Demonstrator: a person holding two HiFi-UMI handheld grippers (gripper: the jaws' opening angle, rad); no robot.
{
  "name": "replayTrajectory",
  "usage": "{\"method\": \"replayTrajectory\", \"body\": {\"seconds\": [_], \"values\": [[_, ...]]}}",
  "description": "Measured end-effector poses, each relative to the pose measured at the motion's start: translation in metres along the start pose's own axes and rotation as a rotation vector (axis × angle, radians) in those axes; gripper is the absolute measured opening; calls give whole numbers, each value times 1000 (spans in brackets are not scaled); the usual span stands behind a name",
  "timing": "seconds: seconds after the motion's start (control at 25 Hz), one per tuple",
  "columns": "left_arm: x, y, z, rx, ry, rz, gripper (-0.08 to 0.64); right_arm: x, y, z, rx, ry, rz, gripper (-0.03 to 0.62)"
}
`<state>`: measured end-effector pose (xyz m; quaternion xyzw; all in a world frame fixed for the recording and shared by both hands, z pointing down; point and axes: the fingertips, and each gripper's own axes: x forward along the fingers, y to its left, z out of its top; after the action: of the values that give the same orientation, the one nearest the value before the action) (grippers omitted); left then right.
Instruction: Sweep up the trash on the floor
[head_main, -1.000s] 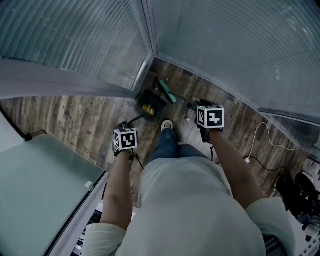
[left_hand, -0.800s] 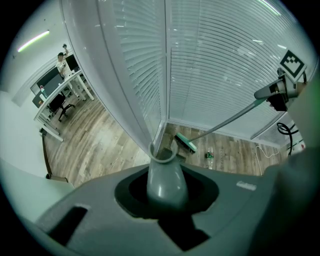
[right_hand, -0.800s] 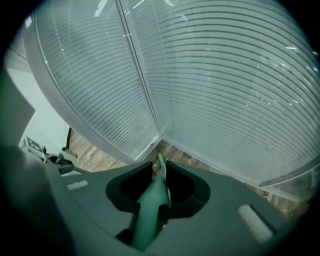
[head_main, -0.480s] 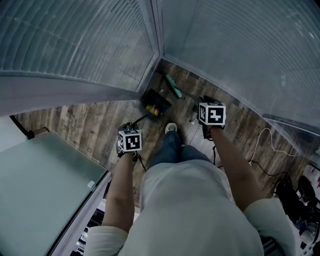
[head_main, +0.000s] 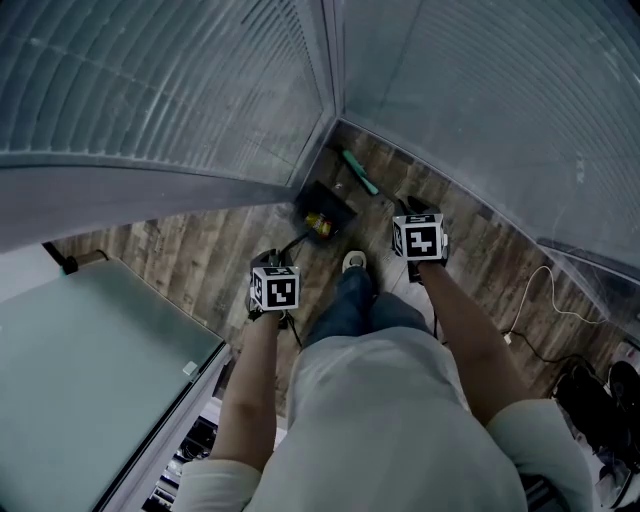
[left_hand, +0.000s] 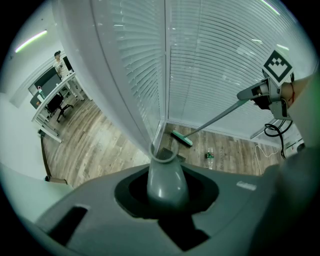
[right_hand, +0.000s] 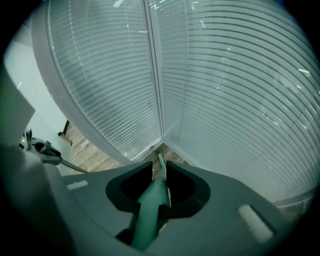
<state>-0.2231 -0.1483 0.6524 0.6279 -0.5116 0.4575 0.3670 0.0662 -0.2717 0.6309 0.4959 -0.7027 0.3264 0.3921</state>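
A black dustpan (head_main: 325, 208) with yellow trash (head_main: 317, 225) in it stands on the wood floor by the corner of the glass walls. My left gripper (head_main: 270, 278) is shut on its grey handle (left_hand: 166, 176), which runs down to the pan. The green broom head (head_main: 360, 172) rests on the floor just beyond the pan, close to the wall, and shows as well in the left gripper view (left_hand: 181, 138). My right gripper (head_main: 416, 222) is shut on the green broom handle (right_hand: 150, 210). A plastic bottle (left_hand: 210, 156) lies on the floor right of the broom head.
Two glass walls with blinds (head_main: 480, 110) meet in a corner just behind the dustpan. A glass-topped desk (head_main: 90, 380) stands at the left. A white cable (head_main: 540, 290) and dark bags (head_main: 600, 400) lie at the right. The person's shoe (head_main: 353, 262) is near the pan.
My right gripper has moved with the broom handle toward the dustpan and a little down. The left gripper and the dustpan have stayed put. The head view has shifted.
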Motion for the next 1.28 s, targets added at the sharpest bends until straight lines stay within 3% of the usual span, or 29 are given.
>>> {"method": "replayTrajectory", "body": {"seconds": [0.28,1.28], "values": [[-1,2,-1,1,-8,-2,94,9,26,-9,-145,26,30,97],[-1,3,-1,9,-15,-1,94,21,22,-34,-140,230,40,98]]}}
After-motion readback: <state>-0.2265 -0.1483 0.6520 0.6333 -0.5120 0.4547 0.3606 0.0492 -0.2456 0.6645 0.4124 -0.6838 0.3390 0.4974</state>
